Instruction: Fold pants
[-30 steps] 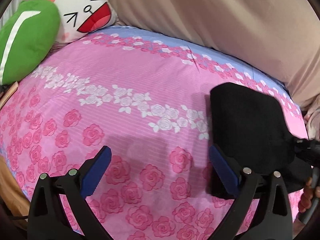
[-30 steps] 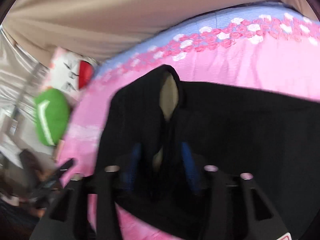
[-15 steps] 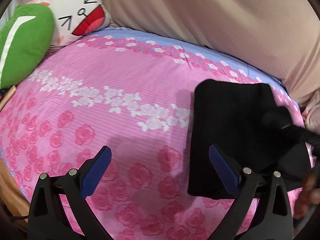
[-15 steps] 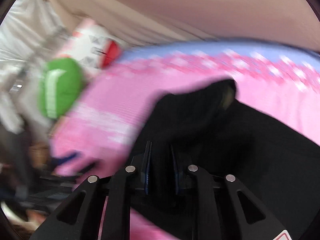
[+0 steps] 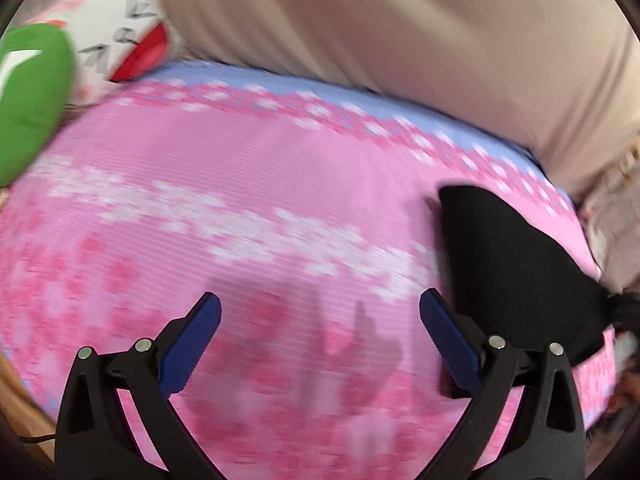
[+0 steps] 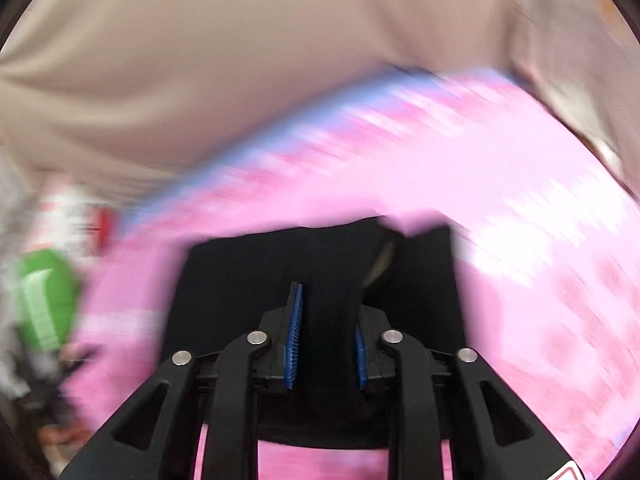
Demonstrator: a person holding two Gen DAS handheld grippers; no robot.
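Observation:
The black pants (image 5: pixel 508 264) lie folded into a compact bundle on the pink rose-print bedsheet (image 5: pixel 240 184), at the right of the left wrist view. My left gripper (image 5: pixel 320 340) is open and empty over the sheet, with the bundle just beyond its right finger. In the right wrist view my right gripper (image 6: pixel 326 336) is shut on a thick fold of the pants (image 6: pixel 248 280), whose cloth fills the space between the blue pads. Both views are blurred by motion.
A green pillow (image 5: pixel 28 100) and a white cartoon-face pillow (image 5: pixel 120 40) lie at the far left of the bed. A beige curtain (image 5: pixel 400 32) hangs behind the bed. The bed's wooden edge (image 5: pixel 20 412) shows at lower left.
The right gripper has swung around with the pants still clamped. In the left view the bundle has shifted right and looks smaller. The left gripper stays open.

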